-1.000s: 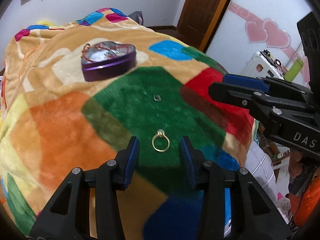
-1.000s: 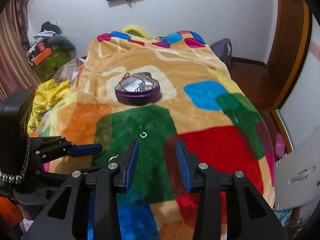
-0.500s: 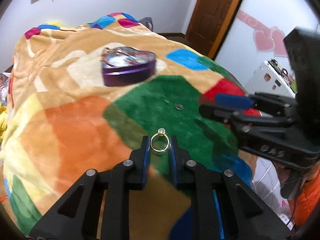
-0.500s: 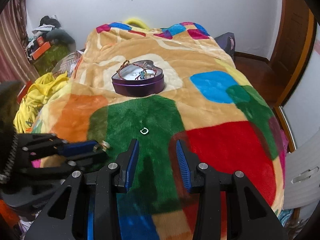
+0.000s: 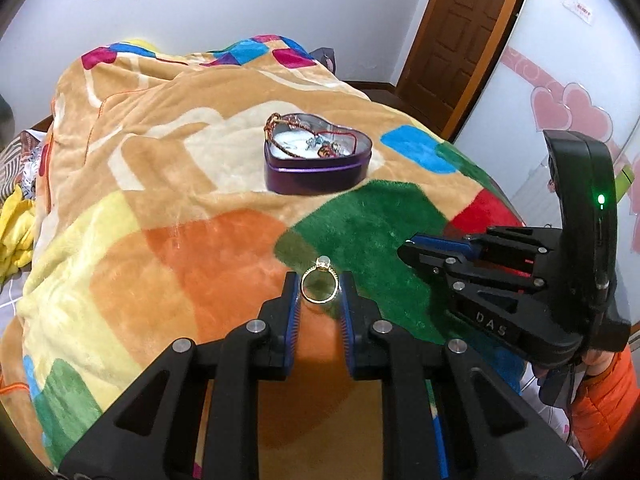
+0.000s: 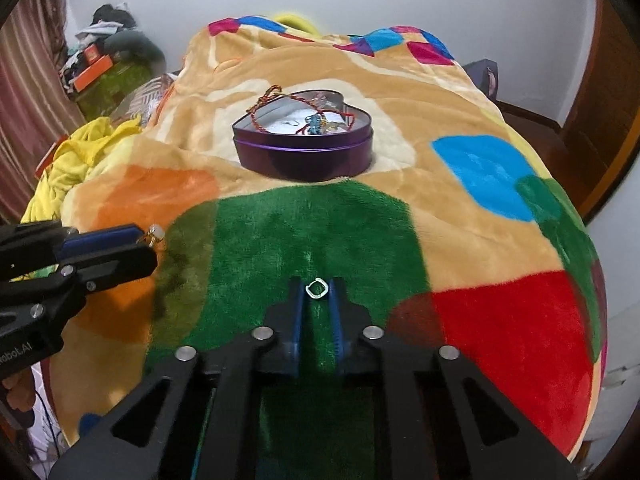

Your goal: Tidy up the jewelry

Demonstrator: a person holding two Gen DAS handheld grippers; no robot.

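- Since the earlier frames, both grippers have closed: the left gripper (image 5: 320,294) now pinches the gold ring (image 5: 320,287), lifted clear of the blanket (image 5: 168,264); the right gripper (image 6: 317,294) has narrowed onto the small silver ring (image 6: 317,288).
- Pinching across each hoop's sides likely keeps it from slipping out.
- Right view, lower centre: whether the silver ring is lifted or still lying on the green patch, I cannot tell. The left view does not show it.
- Left view alone shows the gold ring's full hoop; the right view shows only its stone, left edge.
- Upper centre: the open purple heart tin (image 5: 318,168) already holds red cord bracelets (image 6: 280,108), the probable destination.
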